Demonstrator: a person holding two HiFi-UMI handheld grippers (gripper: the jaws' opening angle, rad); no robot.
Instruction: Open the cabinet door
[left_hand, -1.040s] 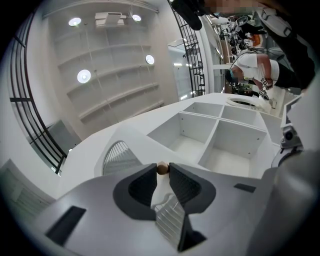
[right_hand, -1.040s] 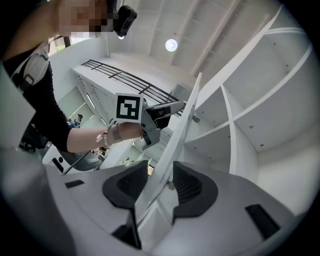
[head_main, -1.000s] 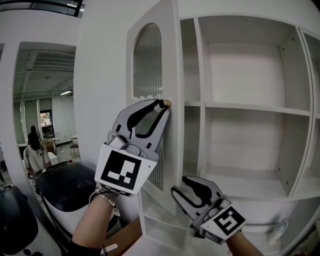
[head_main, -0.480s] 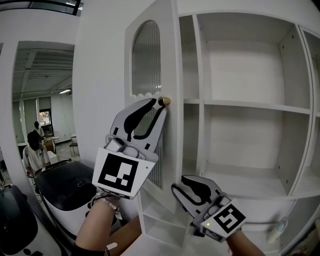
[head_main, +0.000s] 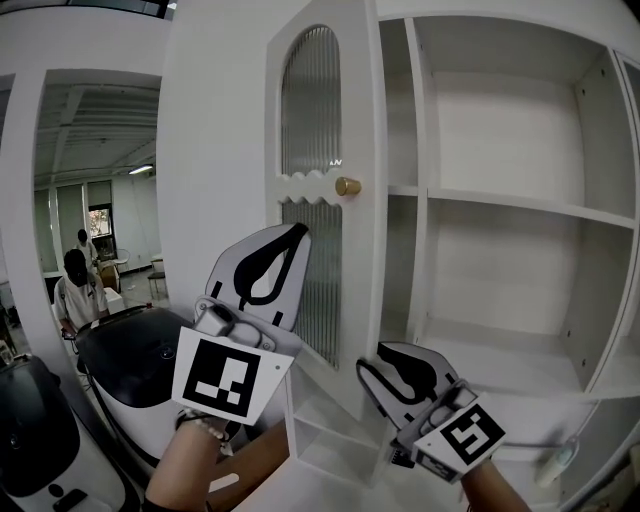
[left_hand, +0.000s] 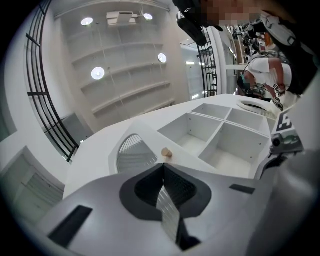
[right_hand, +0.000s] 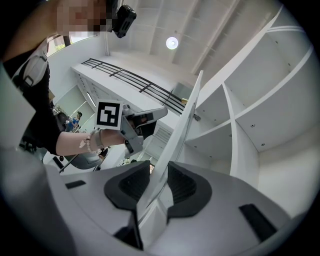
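Left tongs (head_main: 298, 232) dropped off brass knob (head_main: 347, 186), closed; right tongs (head_main: 384, 359) grip white ribbed-glass cabinet door (head_main: 311, 120) edge.

- White cabinet door (head_main: 322, 182), arched ribbed-glass panel with a scalloped crossband, stands upright, swung open.
- Round brass knob (head_main: 347, 186) near its free edge.

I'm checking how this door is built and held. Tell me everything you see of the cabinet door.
The cabinet door is white, with an arched ribbed-glass panel, a scalloped rail and a round brass-looking knob. It stands swung open. The right hand-held gripper, jaws just closed further, clasps its lower edge; the left hand-held gripper, shut, is off the knob.
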